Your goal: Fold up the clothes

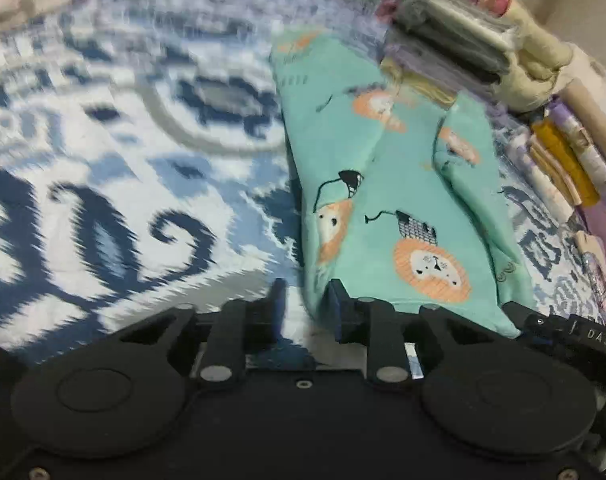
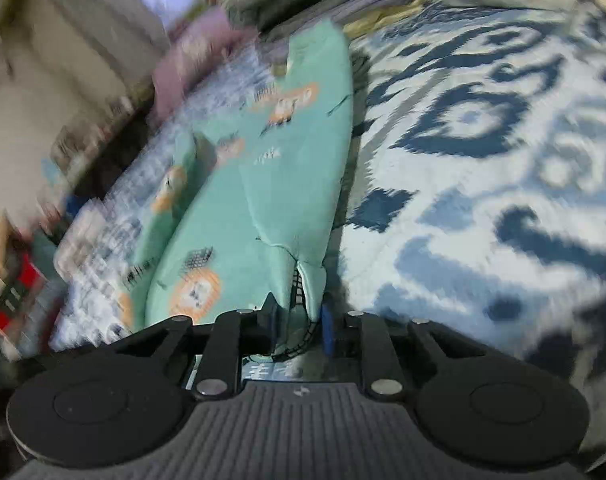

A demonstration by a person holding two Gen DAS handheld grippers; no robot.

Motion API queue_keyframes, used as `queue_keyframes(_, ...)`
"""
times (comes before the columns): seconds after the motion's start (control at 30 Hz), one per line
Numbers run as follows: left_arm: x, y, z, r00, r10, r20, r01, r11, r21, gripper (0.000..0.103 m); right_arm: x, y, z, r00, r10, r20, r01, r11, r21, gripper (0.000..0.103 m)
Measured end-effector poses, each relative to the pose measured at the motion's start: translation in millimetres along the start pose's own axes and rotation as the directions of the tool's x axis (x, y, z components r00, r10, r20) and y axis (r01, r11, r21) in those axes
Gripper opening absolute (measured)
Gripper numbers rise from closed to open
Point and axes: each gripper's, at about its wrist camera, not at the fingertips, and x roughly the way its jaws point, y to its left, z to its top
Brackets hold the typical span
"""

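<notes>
Left wrist view, left to right: blue-and-white patterned cover across the whole left half, blurred; teal lion-print garment lying lengthwise right of centre on that cover, folded into a long strip with a sleeve doubled over on its right side; stacks of folded clothes behind and to the right of it, more rolled pieces along the far right edge. Left gripper at the bottom, jaws apart with a gap between them, right fingertip at the garment's near hem, nothing clearly clamped.

Right wrist view, left to right: pale wall or cupboard at far left, heavily blurred; teal garment running from the gripper away up the middle, lion prints visible on its left portion; patterned cover filling the right half. Right gripper at the bottom, closed down on the garment's near corner, cloth pinched between the blue pads and bunched up between the fingers
</notes>
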Motion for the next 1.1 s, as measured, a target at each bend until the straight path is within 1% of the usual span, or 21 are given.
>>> queue_keyframes(0.1, -24.5, -10.3, 0.4, 0.993, 0.078, 0.084, -0.085, 0.992, 0.091, 0.026, -11.8, -5.0, -2.2, 1.0, 0.018, 0.016, -0.019, 0.999, 0.035, 0.032)
queue_keyframes(0.13, -31.8, -12.6, 2.5, 0.992, 0.068, 0.105, -0.078, 0.993, 0.094, 0.026, -14.7, -4.6, -1.8, 0.999, 0.012, 0.03, -0.013, 0.999, 0.034, 0.033)
queue_keyframes(0.23, -45.7, -29.6, 2.0, 0.99, 0.008, 0.139, -0.033, 0.984, 0.177, 0.026, -19.5, -5.6, -3.1, 0.998, 0.014, 0.054, -0.017, 0.998, 0.055, 0.036)
queue_keyframes(0.27, -46.0, -38.5, 0.7, 0.99, -0.038, 0.135, 0.007, 0.975, 0.222, 0.026, -20.5, -7.1, -3.0, 0.998, 0.013, 0.054, -0.017, 0.998, 0.061, 0.037)
queue_keyframes(0.33, -42.8, -56.1, -7.2, 0.982, -0.167, 0.093, 0.127, 0.935, 0.332, 0.026, -23.5, -7.6, -1.4, 0.999, 0.016, 0.052, -0.02, 0.997, 0.074, 0.039)
queue_keyframes(0.4, -36.3, -74.9, -20.8, 0.973, -0.22, 0.063, 0.169, 0.878, 0.448, 0.026, -26.7, -8.0, -0.6, 0.998, 0.026, 0.05, -0.031, 0.995, 0.09, 0.043)
queue_keyframes(0.43, -33.0, -84.4, -27.8, 0.969, -0.243, 0.047, 0.188, 0.844, 0.503, 0.026, -28.1, -8.1, -0.9, 0.998, 0.032, 0.05, -0.036, 0.995, 0.096, 0.046)
queue_keyframes(0.47, -27.2, -92.3, -33.1, 0.97, -0.241, 0.032, 0.185, 0.818, 0.544, 0.026, -27.8, -6.5, -1.7, 0.998, 0.032, 0.053, -0.036, 0.996, 0.08, 0.046)
queue_keyframes(0.57, -10.2, -106.4, -43.7, 0.975, -0.222, 0.007, 0.171, 0.771, 0.614, 0.026, -26.5, -1.2, -3.9, 0.997, 0.031, 0.064, -0.033, 0.999, 0.029, 0.046)
queue_keyframes(0.63, -0.6, -112.5, -46.5, 0.977, -0.212, 0.004, 0.159, 0.744, 0.648, 0.026, -22.9, -4.1, -6.5, 0.999, 0.019, 0.046, -0.02, 1.0, 0.021, 0.046)
queue_keyframes(0.73, 7.4, -115.5, -48.2, 0.984, -0.178, 0.029, 0.109, 0.713, 0.693, 0.026, -23.1, -4.8, -3.3, 0.998, 0.036, 0.042, -0.037, 0.999, 0.023, 0.047)
queue_keyframes(0.77, 10.4, -116.6, -47.8, 0.984, -0.173, 0.033, 0.101, 0.708, 0.699, 0.025, -23.5, -4.0, -2.6, 0.998, 0.038, 0.046, -0.038, 0.999, 0.012, 0.047)
queue_keyframes(0.8, 13.5, -117.7, -47.4, 0.985, -0.169, 0.036, 0.095, 0.703, 0.705, 0.009, -20.9, -5.6, -2.5, 0.998, 0.038, 0.04, -0.039, 0.999, 0.017, 0.047)
queue_keyframes(0.83, 16.5, -118.8, -47.0, 0.986, -0.165, 0.039, 0.089, 0.698, 0.71, 0.006, -18.2, -7.3, -2.3, 0.999, 0.039, 0.032, -0.04, 0.999, 0.023, 0.047)
queue_keyframes(0.87, 12.5, -122.1, -54.3, 0.983, -0.161, 0.092, 0.035, 0.649, 0.76, 0.004, -16.6, -8.3, -2.3, 0.998, 0.044, 0.034, -0.045, 0.999, 0.028, 0.047)
queue_keyframes(0.9, 7.8, -125.5, -62.3, 0.975, -0.162, 0.15, -0.026, 0.591, 0.806, 0.004, -15.1, -9.3, -2.2, 0.998, 0.05, 0.037, -0.052, 0.998, 0.033, 0.046)
queue_keyframes(0.93, 3.2, -128.9, -70.4, 0.964, -0.167, 0.207, -0.09, 0.529, 0.844, 0.004, -14.7, -8.4, -1.6, 0.998, 0.05, 0.042, -0.052, 0.998, 0.025, 0.044)
queue_keyframes(1.0, -6.2, -135.8, -86.5, 0.929, -0.189, 0.317, -0.222, 0.398, 0.89, 0.004, -16.1, -4.4, -2.4, 0.998, 0.026, 0.05, -0.025, 1.0, -0.012, 0.042)
queue_keyframes(1.03, -0.9, -136.3, -98.4, 0.927, -0.179, 0.33, -0.263, 0.317, 0.911, 0.004, -16.9, -3.3, -3.0, 0.999, 0.012, 0.051, -0.011, 1.0, -0.023, 0.041)
queue_keyframes(1.07, 7.2, -134.3, -110.9, 0.932, -0.165, 0.322, -0.278, 0.244, 0.929, 0.004, -17.6, -2.1, -3.6, 0.999, -0.002, 0.053, 0.004, 0.999, -0.033, 0.041)
queue_keyframes(1.1, 14.6, -130.7, -121.2, 0.944, -0.151, 0.293, -0.263, 0.192, 0.946, 0.004, -18.4, -1.0, -4.2, 0.998, -0.017, 0.054, 0.019, 0.999, -0.043, 0.04)
